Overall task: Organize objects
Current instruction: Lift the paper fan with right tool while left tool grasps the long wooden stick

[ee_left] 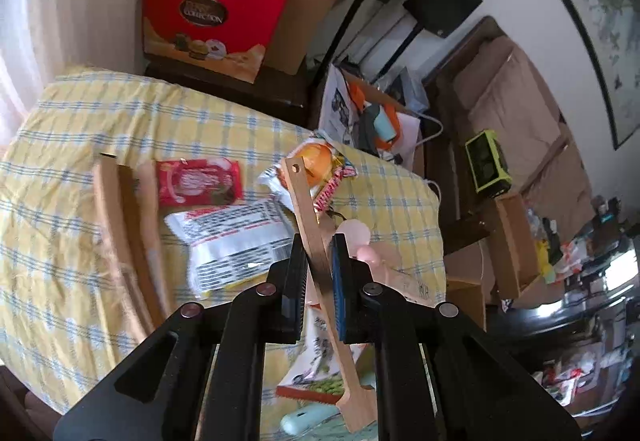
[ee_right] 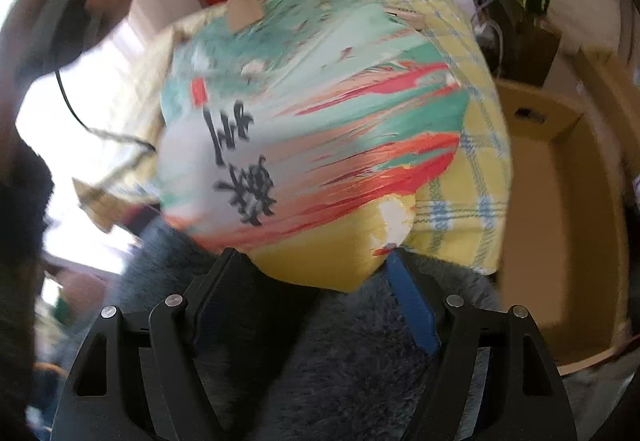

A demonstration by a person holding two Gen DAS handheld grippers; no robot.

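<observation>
Left wrist view, wooden stick (ee_left: 316, 241) clamped between jaws, tilted

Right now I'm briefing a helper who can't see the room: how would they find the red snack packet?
Find the table under the yellow checked cloth. On it, between a long wooden piece and a white packet showing black print, lies the red snack packet. It is the only flat red thing there.
</observation>
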